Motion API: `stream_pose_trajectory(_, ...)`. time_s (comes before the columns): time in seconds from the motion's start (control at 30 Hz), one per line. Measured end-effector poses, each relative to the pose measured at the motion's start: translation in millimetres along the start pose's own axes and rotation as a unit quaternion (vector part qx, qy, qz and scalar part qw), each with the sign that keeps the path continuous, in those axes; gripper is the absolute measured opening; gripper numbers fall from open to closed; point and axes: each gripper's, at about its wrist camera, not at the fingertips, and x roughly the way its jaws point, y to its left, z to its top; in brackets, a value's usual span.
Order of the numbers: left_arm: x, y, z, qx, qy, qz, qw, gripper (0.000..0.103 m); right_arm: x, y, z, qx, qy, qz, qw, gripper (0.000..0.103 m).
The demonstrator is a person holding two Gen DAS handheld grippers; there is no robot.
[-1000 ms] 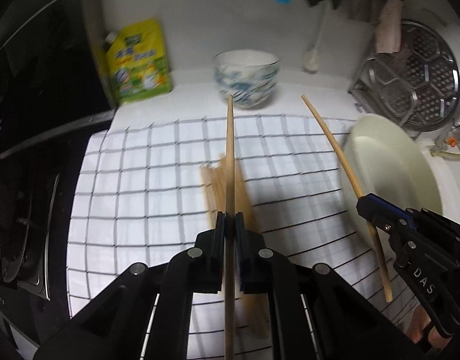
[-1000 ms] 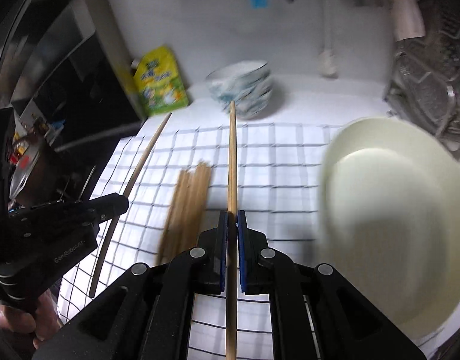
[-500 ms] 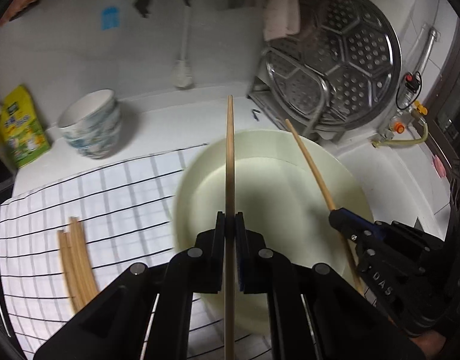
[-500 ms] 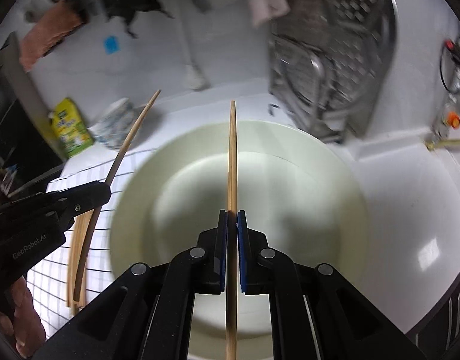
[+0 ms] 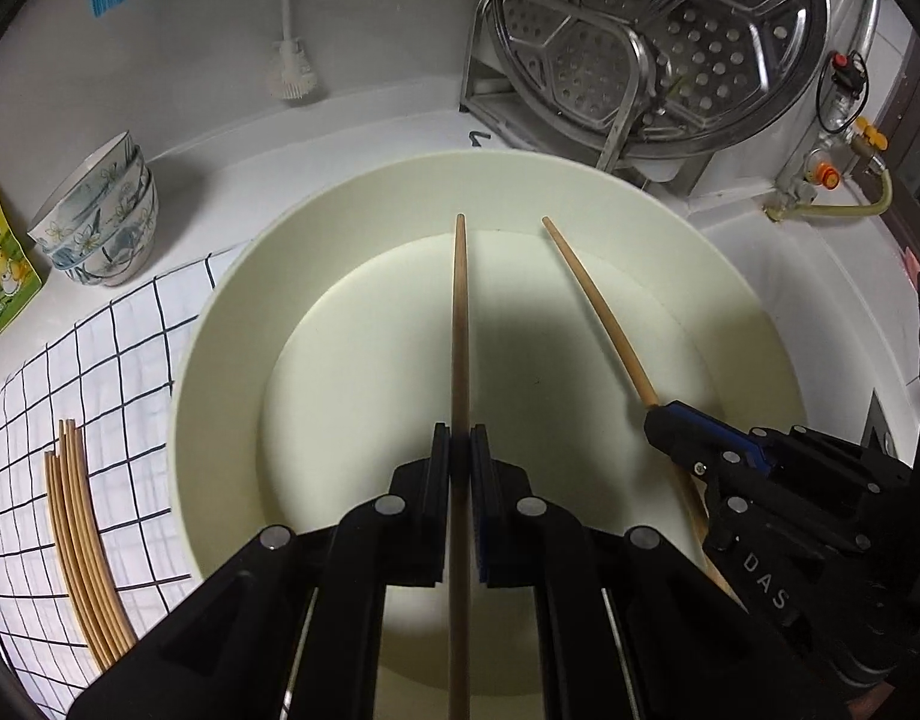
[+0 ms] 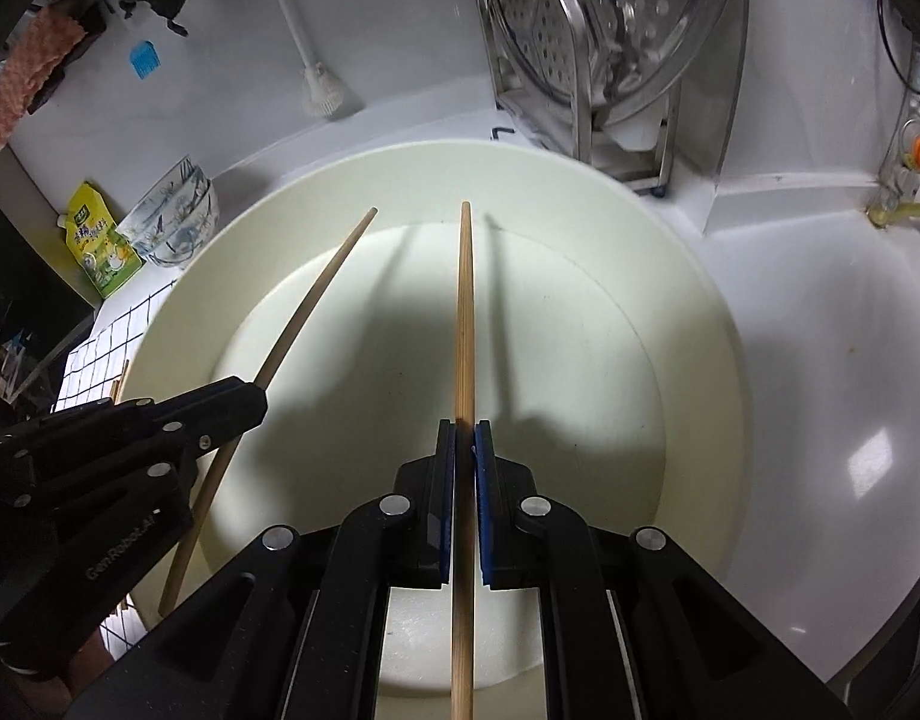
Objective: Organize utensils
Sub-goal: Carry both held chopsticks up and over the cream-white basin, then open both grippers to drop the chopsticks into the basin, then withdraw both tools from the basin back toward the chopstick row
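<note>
My left gripper (image 5: 460, 441) is shut on a wooden chopstick (image 5: 460, 312) that points forward over a large cream plate (image 5: 231, 312). My right gripper (image 6: 464, 435) is shut on a second chopstick (image 6: 464, 312), also over the plate (image 6: 700, 324). Each gripper shows in the other's view, the right gripper (image 5: 655, 414) with its chopstick (image 5: 592, 294) and the left gripper (image 6: 261, 387) with its chopstick (image 6: 315, 294). Several more chopsticks (image 5: 81, 540) lie bundled on the checked cloth (image 5: 99, 372) left of the plate.
A stack of patterned bowls (image 5: 99, 222) and a yellow-green pouch (image 5: 0, 264) stand at the back left. A metal rack with a perforated steamer tray (image 5: 652, 36) stands behind the plate. A white brush (image 5: 288, 60) leans on the wall. A valve and hose (image 5: 826, 180) sit at the right.
Both grippers have swung right from the checked cloth to over the cream plate and come lower and closer to it, each still holding its chopstick.
</note>
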Motion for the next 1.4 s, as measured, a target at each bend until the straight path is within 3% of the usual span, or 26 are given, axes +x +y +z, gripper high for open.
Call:
stream_pose_trajectory(0.3, 12.9, 0.4, 5.5, -0.007, 0.008, 0.018, 0.9998, 0.008, 7.4, -8.9, 1.4, 0.009, 0.005, 0.003, 1.0, 0.007)
stream_pose_trajectory(0.4, 11.2, 1.5, 5.7, -0.011, 0.009, 0.027, 0.9995, 0.01, 1.4, -11.0, 2.3, 0.007, -0.009, -0.002, 1.0, 0.016)
stream_pose_trajectory(0.5, 4.2, 3.6, 5.2, -0.016, 0.004, 0.033, 0.9993, 0.022, -4.6, -13.5, 3.1, 0.009, -0.018, 0.001, 1.0, 0.017)
stream_pose_trajectory(0.57, -2.3, 6.4, 4.5, -0.019, -0.001, 0.036, 0.9991, 0.038, -8.2, -13.7, 2.9, 0.009, -0.022, 0.003, 1.0, 0.017)
stream_pose_trajectory(0.63, -9.0, 9.2, 2.9, -0.024, -0.008, 0.036, 0.999, 0.047, -12.0, -12.3, 1.4, 0.007, -0.023, 0.003, 1.0, 0.017)
stream_pose_trajectory(0.8, -21.0, 15.1, -0.4, -0.025, -0.012, 0.038, 0.9989, 0.047, -19.4, -7.8, -1.0, 0.01, -0.024, 0.007, 1.0, 0.017)
stream_pose_trajectory(1.23, -66.0, 30.8, -11.7, -0.016, -0.029, 0.042, 0.9986, 0.063, -53.8, 15.2, -7.9, 0.019, -0.049, 0.006, 0.999, 0.026)
stream_pose_trajectory(1.4, -85.2, 46.6, -19.7, -0.014, -0.038, 0.044, 0.9982, 0.066, -65.9, 30.6, -10.5, 0.017, -0.062, 0.003, 0.998, 0.037)
